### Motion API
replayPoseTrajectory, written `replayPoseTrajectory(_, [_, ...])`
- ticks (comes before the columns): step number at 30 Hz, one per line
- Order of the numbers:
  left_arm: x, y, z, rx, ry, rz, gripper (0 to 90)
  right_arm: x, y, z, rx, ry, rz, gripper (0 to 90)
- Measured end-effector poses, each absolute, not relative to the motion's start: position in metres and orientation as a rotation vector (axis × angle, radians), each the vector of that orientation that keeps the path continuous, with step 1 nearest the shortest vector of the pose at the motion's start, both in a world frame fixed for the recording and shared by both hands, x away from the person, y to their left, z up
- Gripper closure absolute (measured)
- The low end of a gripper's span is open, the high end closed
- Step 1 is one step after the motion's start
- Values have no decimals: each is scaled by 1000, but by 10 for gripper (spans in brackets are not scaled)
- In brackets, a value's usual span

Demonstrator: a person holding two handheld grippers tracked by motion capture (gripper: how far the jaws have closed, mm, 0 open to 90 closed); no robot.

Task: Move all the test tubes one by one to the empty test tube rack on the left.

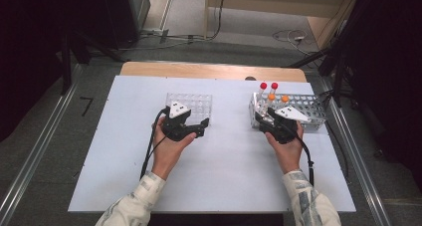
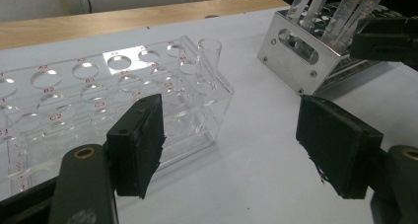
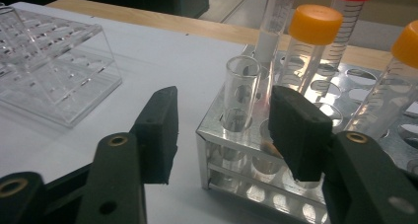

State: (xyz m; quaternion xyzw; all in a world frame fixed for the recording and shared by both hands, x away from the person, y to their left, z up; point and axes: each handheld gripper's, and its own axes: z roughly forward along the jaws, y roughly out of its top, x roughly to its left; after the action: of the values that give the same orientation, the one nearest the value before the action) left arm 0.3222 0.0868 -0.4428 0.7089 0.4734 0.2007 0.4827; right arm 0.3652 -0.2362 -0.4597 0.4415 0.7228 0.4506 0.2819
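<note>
Right gripper (image 3: pixel 219 135) jaws flank uncapped glass tube (image 3: pixel 240 93), untouched.

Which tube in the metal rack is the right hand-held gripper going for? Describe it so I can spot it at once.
Start at the metal rack on the right side of the white table. At its near corner hole, between the jaws of the right hand-held gripper, stands a short clear tube. Unlike the taller red-capped tubes and orange-capped tubes behind it, it has no cap and an open mouth.
</note>
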Motion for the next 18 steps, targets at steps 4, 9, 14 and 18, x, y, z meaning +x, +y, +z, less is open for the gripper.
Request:
replayPoseTrajectory(4, [322,87,-443,1731,1151,487,270,368,-238,-461,1185,1932,1211,527])
replayPoseTrajectory(9, [322,85,-445,1731,1159,484,270,371,-238,-464,1181,1934,1214,600])
replayPoseTrajectory(14, [322,84,-445,1734,1154,481,270,373,-237,-465,1184,1939,1219,657])
replayPoseTrajectory(18, [322,85,-445,1734,1158,479,270,375,-238,-465,1183,1934,1217,703])
